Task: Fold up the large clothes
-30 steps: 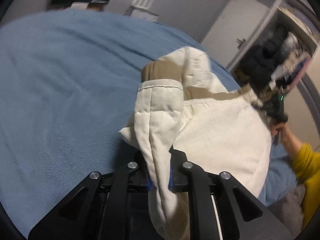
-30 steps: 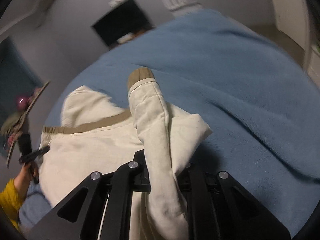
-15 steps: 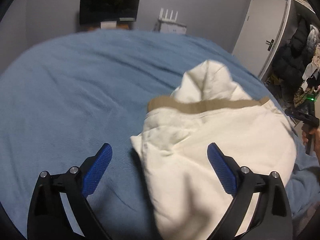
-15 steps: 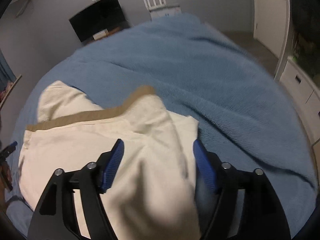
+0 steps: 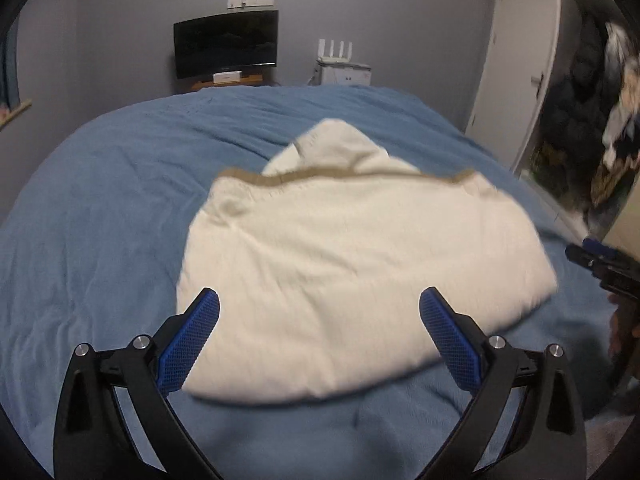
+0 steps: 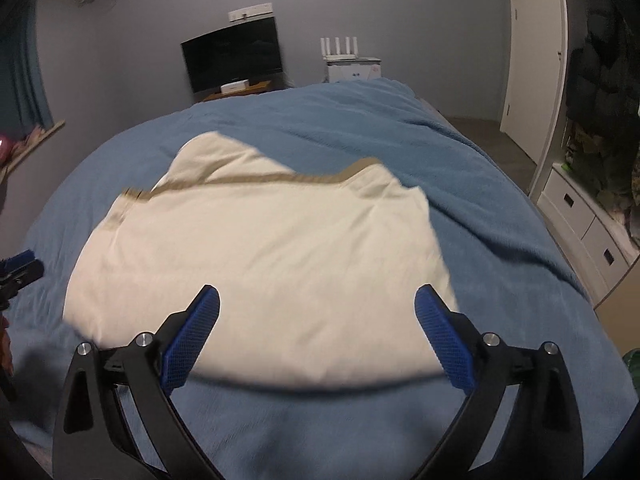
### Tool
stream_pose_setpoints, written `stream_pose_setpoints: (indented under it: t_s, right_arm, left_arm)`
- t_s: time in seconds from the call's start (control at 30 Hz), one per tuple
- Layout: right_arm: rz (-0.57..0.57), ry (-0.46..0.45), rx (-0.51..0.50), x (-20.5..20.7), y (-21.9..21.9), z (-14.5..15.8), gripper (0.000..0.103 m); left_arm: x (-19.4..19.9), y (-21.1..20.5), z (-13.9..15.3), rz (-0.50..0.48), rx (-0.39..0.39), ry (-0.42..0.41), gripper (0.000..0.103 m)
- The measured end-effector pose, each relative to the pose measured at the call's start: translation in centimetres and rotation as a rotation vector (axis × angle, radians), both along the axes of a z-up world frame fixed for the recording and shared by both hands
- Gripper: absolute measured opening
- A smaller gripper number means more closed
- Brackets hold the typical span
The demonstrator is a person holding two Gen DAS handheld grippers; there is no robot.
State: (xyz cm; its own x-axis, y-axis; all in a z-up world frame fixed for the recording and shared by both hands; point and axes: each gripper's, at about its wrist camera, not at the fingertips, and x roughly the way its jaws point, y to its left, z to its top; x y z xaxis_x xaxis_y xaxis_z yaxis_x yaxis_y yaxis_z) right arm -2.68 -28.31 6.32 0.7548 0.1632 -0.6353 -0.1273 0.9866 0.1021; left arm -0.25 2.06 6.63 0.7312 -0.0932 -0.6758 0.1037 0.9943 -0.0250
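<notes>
A cream hooded garment (image 5: pixel 352 264) with a tan band lies folded on the blue bed (image 5: pixel 100 220), its hood pointing to the far side. It also shows in the right wrist view (image 6: pixel 272 264). My left gripper (image 5: pixel 320 332) is open and empty, held above the garment's near edge. My right gripper (image 6: pixel 316 332) is open and empty, also above the near edge. The right gripper shows at the right edge of the left wrist view (image 5: pixel 608 268), and the left gripper at the left edge of the right wrist view (image 6: pixel 18 270).
A dark monitor (image 5: pixel 226 44) and a white router (image 5: pixel 336 50) stand by the far wall. A white door (image 5: pixel 516 68) and a wardrobe with hanging clothes (image 5: pixel 592 128) are at the right. White drawers (image 6: pixel 588 220) stand beside the bed.
Both grippers let go of the garment's sleeves, opened wide and pulled back. The garment dropped flat onto the bed.
</notes>
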Motion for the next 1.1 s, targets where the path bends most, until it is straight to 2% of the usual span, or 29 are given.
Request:
stream_pose_setpoints:
  t_s: [0.17,0.3,0.47,0.6,1.1]
  right_arm:
    - [0.023,0.021,-0.057,-4.3,2.3,-2.3,0.095]
    - [0.03,0.09,-0.053,-6.9,3.8,-5.0,0.095]
    - [0.029,0.091,-0.082,-7.6,4.6,-6.3,0.095]
    - [0.005,0.063,-0.134,-7.7,5.2,-6.7,0.095]
    - [0.019,0.089,-0.125,-7.0,5.1,-7.6,0.095]
  left_arm:
    - [-3.5,-3.0,-3.3,-0.012,0.039,0.079,0.096]
    - [-6.1,-5.8,-5.4,-0.02,0.181,0.058,0.096]
    - [-6.7,-5.4,-6.0,-0.025,0.115,0.048,0.096]
    - [-6.1,-4.7,-7.1,0.008,0.108,0.094,0.096]
    - [-5.7,-4.5,-7.9,0.009,0.098,0.124,0.096]
